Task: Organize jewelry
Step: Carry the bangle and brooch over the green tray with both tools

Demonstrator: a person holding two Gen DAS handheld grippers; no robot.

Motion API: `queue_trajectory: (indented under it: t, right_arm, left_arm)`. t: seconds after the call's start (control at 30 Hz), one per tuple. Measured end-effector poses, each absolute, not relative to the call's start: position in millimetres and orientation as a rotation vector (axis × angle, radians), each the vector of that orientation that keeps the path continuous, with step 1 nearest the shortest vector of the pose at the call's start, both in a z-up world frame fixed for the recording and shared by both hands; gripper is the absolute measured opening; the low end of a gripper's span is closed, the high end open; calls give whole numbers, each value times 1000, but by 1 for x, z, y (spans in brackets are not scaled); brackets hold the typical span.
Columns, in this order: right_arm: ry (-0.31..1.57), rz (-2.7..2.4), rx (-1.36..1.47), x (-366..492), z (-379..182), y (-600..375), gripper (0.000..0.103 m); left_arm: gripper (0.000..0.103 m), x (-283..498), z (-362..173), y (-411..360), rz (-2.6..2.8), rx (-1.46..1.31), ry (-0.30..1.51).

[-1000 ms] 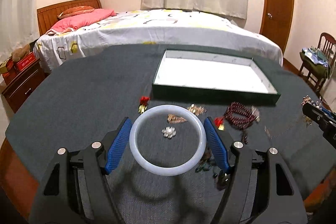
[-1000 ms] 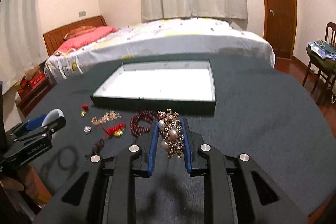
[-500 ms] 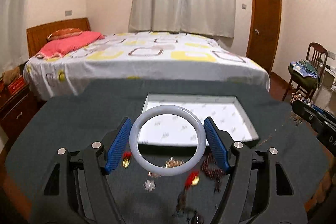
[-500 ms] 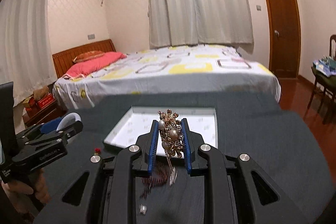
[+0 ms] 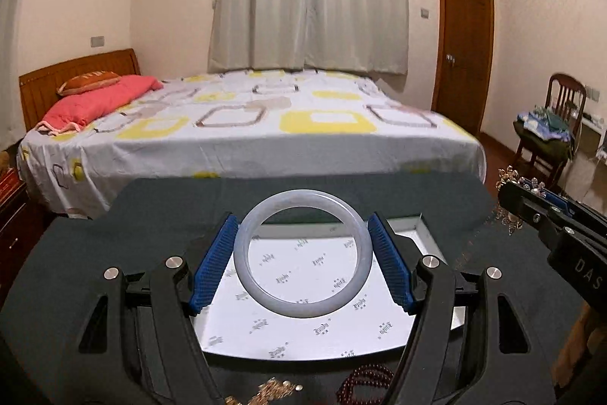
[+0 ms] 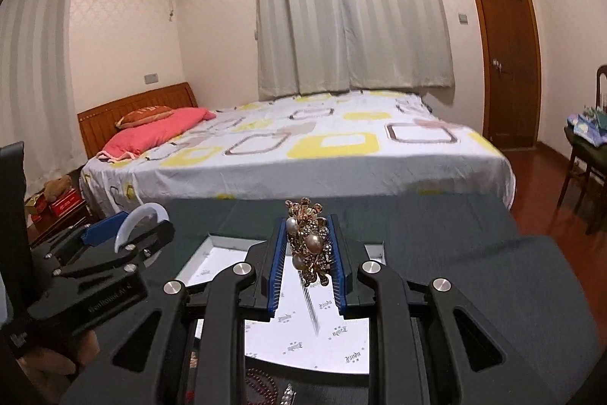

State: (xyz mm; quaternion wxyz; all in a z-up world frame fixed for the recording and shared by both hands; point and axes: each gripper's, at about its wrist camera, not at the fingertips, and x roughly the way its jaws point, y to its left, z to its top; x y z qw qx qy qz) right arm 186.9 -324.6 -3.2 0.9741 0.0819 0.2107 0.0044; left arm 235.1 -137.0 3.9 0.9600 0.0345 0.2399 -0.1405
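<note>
My left gripper [image 5: 302,255] is shut on a pale jade bangle [image 5: 250,276] and holds it in the air above the white-lined tray [image 5: 303,340]. My right gripper [image 6: 306,253] is shut on a gold brooch with pearls [image 6: 309,245], held above the same tray [image 6: 326,348]. The left gripper [image 6: 114,238] with the bangle [image 6: 142,215] shows at the left in the right wrist view. The right gripper's tip [image 5: 531,204] shows at the right in the left wrist view.
A dark red bead bracelet [image 5: 364,382] and a gold piece [image 5: 273,391] lie on the dark table [image 5: 114,234] in front of the tray. A bed [image 5: 246,128] stands beyond the table, a chair [image 5: 550,135] at the right.
Both grippers rose from the table with their pieces and moved forward, so the tray now lies under them. The loose jewelry has slid to the bottom of both views.
</note>
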Motion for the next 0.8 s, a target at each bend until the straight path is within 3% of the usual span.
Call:
queue_trajectory:
  t: [0.4, 0.8]
  right_arm:
    - [688, -17, 237, 227, -114, -336, 22]
    - [793, -30, 210, 243, -139, -331, 22]
  left_arm:
    - [69, 282, -91, -157, -264, 128, 711]
    - [69, 297, -128, -163, -284, 184, 838]
